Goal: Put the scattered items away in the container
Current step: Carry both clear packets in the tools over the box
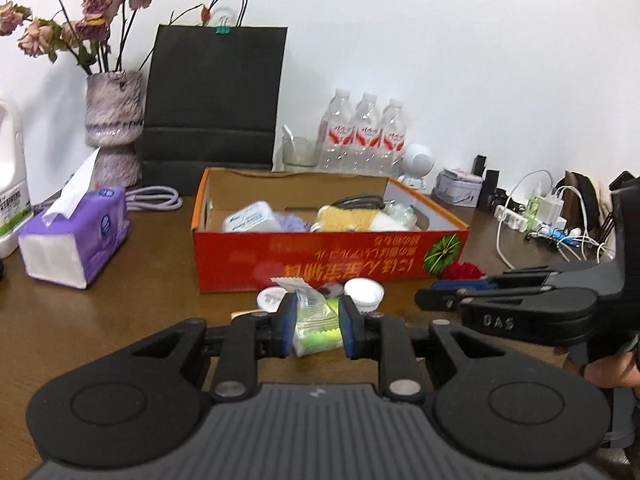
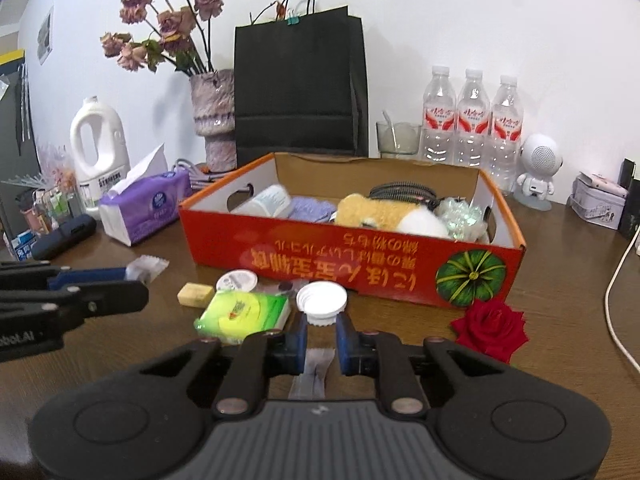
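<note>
The brown table fills the bottom of both views, and a tall black paper bag stands at the back by the wall. In the middle sits the red box, open on top, with a soft toy and other bits already inside. A vase of dry flowers, a white jug and a purple tissue pack are on the left side, and three water bottles are at the upper right. The left gripper is closed tight on a small clear packet, held up in front of the box. The right gripper has its fingers close together with a thin clear sachet between them, but I cannot tell if they squeeze it. A white cap lies just ahead of it, before the box's front wall. Still on the table near the box are a red rose, a green tissue packet, a round lid and a little yellow block
</note>
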{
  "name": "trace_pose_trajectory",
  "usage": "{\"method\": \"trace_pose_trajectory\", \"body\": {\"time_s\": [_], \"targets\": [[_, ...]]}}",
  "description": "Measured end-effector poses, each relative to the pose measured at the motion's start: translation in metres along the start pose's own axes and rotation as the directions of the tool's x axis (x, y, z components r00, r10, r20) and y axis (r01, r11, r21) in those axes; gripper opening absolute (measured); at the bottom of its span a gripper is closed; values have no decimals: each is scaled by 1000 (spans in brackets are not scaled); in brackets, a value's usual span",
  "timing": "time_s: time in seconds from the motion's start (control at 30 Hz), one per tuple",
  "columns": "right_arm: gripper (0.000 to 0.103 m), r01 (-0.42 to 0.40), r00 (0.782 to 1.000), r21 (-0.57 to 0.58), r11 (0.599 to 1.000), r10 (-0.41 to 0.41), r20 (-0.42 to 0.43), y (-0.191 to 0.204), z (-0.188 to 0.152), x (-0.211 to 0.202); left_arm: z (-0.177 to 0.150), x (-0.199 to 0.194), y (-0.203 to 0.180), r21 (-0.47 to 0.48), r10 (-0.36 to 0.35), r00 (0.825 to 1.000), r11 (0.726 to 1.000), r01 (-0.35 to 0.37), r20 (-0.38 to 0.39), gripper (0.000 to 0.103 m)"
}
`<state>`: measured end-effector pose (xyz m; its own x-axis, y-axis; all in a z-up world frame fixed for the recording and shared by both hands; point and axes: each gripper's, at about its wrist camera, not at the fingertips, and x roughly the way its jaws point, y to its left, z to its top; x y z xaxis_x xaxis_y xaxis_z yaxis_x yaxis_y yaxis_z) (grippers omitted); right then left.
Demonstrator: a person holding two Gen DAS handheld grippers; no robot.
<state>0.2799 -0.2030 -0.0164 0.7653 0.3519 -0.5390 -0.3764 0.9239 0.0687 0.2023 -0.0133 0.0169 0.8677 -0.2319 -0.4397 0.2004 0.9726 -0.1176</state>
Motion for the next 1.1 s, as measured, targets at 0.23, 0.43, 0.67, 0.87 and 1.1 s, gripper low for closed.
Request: {"method": "trace_pose_trajectory", "body": {"time_s": [0.23,0.43,0.67,0.87,1.1], "targets": [[38,0,995,-29,1000,-3,-103,8,-14,24,-15,9,3,-25,-6,998,1000,4,-59,23],[19,12,989,-60,998,-21,-150,16,-15,33,-15,7,6,-25,-2,998,1000,1,-57,23],[18,24,994,-63,998,-31,-108,10,-2,21,2,2,3,-11,-29,1000,1000,29,-4,23],[18,49,998,-56,997,-47,43,-3,47,-5,46,13,-5,34,-61,995,998,58,73,23],[18,73,995,-2,997,-73,75,-24,90,25,73,69,-2,-49,-88,995,995,90,41,23]]}}
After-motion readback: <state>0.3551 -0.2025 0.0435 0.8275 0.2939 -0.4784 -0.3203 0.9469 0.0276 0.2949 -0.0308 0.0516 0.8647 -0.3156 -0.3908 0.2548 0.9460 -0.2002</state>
